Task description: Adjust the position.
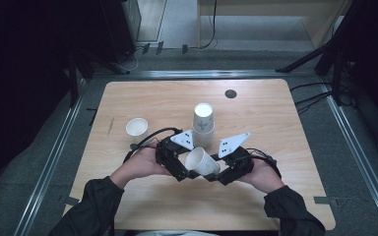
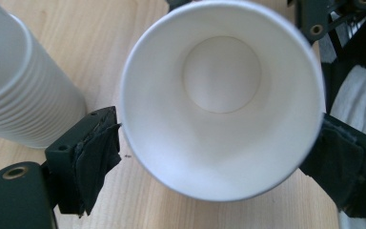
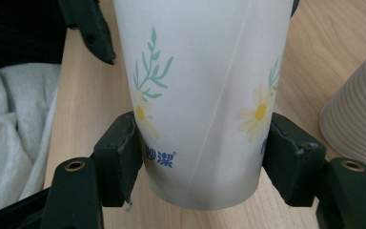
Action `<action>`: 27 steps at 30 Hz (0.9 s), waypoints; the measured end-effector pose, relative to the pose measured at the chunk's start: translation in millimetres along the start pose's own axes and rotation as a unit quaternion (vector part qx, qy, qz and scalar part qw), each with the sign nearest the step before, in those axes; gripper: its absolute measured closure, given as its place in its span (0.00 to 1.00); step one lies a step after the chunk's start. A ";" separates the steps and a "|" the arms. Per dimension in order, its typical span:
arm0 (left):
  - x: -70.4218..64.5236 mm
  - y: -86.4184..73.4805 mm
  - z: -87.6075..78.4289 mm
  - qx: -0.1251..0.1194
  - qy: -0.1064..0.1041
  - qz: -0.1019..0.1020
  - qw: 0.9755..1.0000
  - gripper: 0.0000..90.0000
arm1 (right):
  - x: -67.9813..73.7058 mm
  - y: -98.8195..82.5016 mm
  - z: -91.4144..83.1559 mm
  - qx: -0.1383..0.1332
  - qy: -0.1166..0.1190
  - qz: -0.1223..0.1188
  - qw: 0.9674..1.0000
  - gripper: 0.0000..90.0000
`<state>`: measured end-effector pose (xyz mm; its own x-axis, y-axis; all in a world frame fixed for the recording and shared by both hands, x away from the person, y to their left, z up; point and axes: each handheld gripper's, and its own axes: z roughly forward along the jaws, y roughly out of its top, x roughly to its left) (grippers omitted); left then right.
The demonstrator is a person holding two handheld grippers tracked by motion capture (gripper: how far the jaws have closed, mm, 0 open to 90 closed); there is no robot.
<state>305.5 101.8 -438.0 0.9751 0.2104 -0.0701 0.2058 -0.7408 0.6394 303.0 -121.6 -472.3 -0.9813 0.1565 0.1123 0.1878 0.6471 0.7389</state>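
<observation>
While the right gripper (image 3: 200, 157) has its fingers (image 3: 119, 160) clenched on the lower body of the flower-printed paper cup (image 1: 202, 162), held on its side just above the tabletop (image 1: 275, 108) between the two hands, the left gripper (image 2: 219, 157) stands released, its fingers (image 2: 93, 157) flanking the cup's rim (image 2: 219, 191), apparently without pressing, though contact on the far side is hard to judge. Step in hand reads as a hand-over, left to right. Next move probably calls for drawing the left gripper clear, then carrying the cup toward the cup stack (image 1: 203, 125) or the single cup (image 1: 137, 128).
</observation>
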 end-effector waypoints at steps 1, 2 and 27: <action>0.4 -0.2 -1.3 -0.007 -0.002 -0.003 1.000 0.12 | -0.6 -0.1 -1.7 -0.004 0.001 -0.002 1.000 0.39; 0.7 -0.4 -2.6 -0.014 -0.005 -0.006 1.000 0.12 | -0.6 -0.1 -3.3 -0.008 -0.001 -0.002 1.000 0.39; -9.5 -21.0 -25.4 -0.121 0.009 -0.070 0.990 0.14 | -7.8 21.5 -4.9 -0.060 0.049 -0.023 0.997 0.38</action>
<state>289.9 131.5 -431.3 0.9367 0.3125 -0.1582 0.3102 -0.5304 0.7889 314.5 -112.6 -454.0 -0.9892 0.0512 0.1374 0.1425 0.5563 0.8187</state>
